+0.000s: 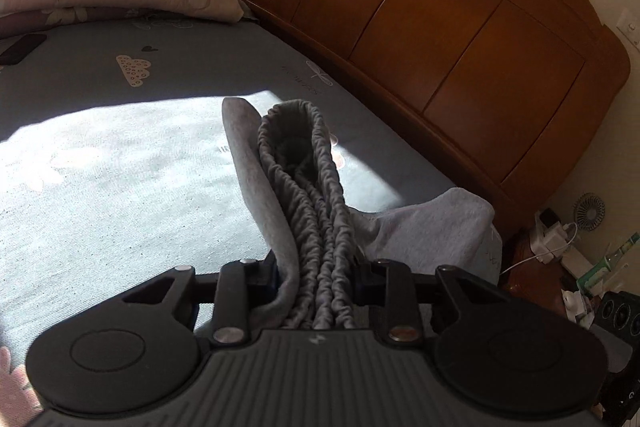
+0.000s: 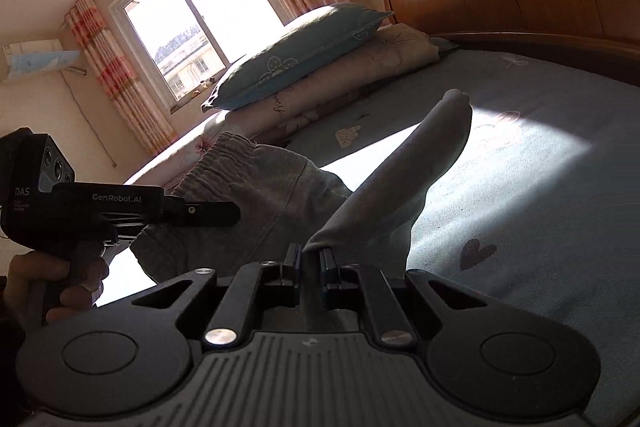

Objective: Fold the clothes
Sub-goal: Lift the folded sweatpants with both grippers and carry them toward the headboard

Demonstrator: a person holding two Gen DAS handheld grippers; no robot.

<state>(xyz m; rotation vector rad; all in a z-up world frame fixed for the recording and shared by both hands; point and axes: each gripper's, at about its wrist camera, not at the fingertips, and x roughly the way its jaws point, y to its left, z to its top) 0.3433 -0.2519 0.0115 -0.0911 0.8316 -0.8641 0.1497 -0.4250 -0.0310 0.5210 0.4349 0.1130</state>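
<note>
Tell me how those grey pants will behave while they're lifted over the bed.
Probably floppy: the grey pants sag between the left tongs and the right tongs. The bunched waistband looks elastic, so it may stretch or spring back. The soft knit seems light and unlikely to slip from a firm pinch.

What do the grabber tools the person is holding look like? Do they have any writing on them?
Both are matte black. The right gripper has two slim fingers on hinged bars with silver rivets, round pads at the sides and a grey ribbed plate; the left gripper looks the same from its own camera. Seen side-on in the right wrist view, it has a pistol-style handle, white "GenRobot.AI" and "DAS" lettering, and round lenses. No cables show.
</note>
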